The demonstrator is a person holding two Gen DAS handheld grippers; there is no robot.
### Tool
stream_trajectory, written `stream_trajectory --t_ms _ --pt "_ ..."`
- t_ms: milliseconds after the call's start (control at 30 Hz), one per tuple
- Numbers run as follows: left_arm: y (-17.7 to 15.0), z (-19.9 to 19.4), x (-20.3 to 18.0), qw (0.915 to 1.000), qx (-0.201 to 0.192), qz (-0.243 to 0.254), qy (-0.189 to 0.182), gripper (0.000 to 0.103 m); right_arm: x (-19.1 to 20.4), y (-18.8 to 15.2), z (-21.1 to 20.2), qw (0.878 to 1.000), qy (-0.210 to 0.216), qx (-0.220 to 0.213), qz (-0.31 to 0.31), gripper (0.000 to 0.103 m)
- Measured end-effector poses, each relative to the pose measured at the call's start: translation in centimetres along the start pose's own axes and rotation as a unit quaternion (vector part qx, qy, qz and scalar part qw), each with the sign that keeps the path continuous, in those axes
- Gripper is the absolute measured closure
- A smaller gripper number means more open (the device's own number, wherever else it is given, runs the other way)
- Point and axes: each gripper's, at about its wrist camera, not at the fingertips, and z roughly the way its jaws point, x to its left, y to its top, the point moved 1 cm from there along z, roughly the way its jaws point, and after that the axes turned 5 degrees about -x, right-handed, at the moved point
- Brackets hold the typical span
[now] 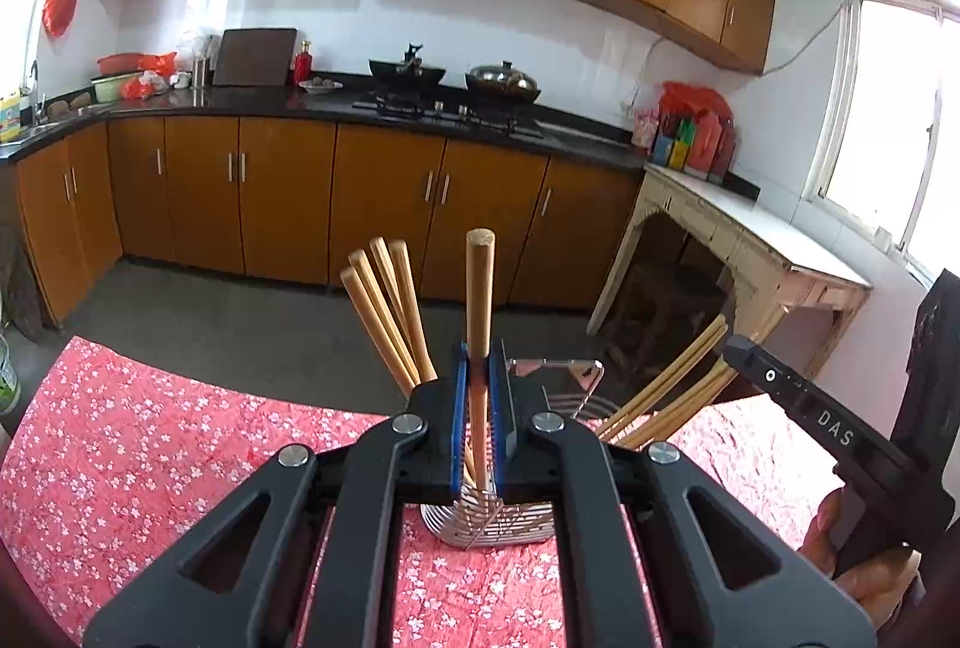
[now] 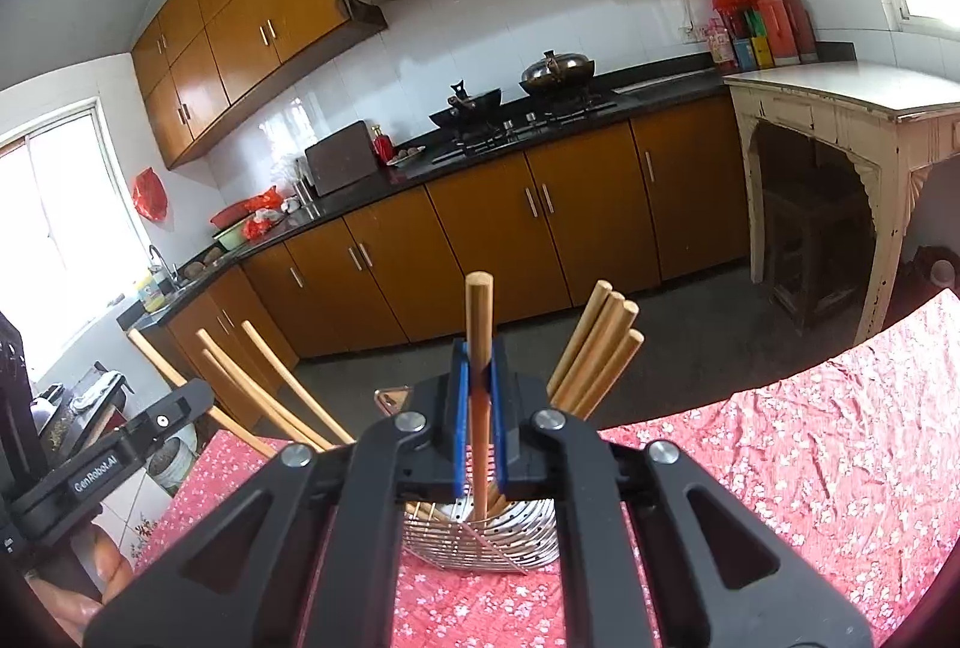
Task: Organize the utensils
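Each hand-held gripper is clamped tight on a single wooden chopstick, held upright between its blue pads. The left hand-held gripper pinches its chopstick around the middle, the blunt top standing well above the jaws and the lower end dropping toward the wire utensil basket directly below and ahead of the fingers. The right hand-held gripper holds its own chopstick the same way, above the same metal basket, which stands on the tabletop with its red flowered cloth.

More chopsticks already lean in the basket: from the left hand-held gripper, one bundle fans up to the left of the jaws and another slants off to the right, toward the other tool. From the right hand-held gripper, a bundle rises just right of the jaws.

The step in hand looks like lowering both sticks into the basket. The risks, as I judge them:
- The two tools crowd one small basket, so their bodies or sticks could collide.
- A stick tip could catch on a wire or the rim instead of passing inside, and pushing on would tip or slide the light basket on the loose cloth.
- Nudging the leaning bundles could spill them out.
- Letting go too high could let a stick bounce or topple over the rim.
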Motion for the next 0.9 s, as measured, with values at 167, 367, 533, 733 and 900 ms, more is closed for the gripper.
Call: stream_trajectory --t_ms 167,367,533,733,900 --pt "-0.8 0.9 0.0 0.9998 0.018 0.001 0.001 0.097 -0.1 -0.2 0.1 1.000 0.000 0.007 -0.002 0.095" --pt "-0.9 1.1 0.2 0.9997 0.022 0.000 0.005 0.096 -0.4 -0.4 0.1 1.000 -0.001 0.014 -0.001 0.095" --pt "-0.6 0.6 0.4 0.9997 0.017 0.001 0.018 0.095 -0.6 -0.3 -0.2 1.000 -0.016 0.010 -0.002 0.090" --pt "0.1 -1.2 1.1 0.9991 -0.010 0.001 0.042 0.058 -1.2 0.4 -2.2 0.999 -0.049 -0.020 -0.008 0.061" --pt "0.6 -3.7 2.2 0.9983 -0.032 -0.003 0.048 0.056 -1.0 0.7 -5.5 0.995 -0.077 -0.060 -0.031 0.051"
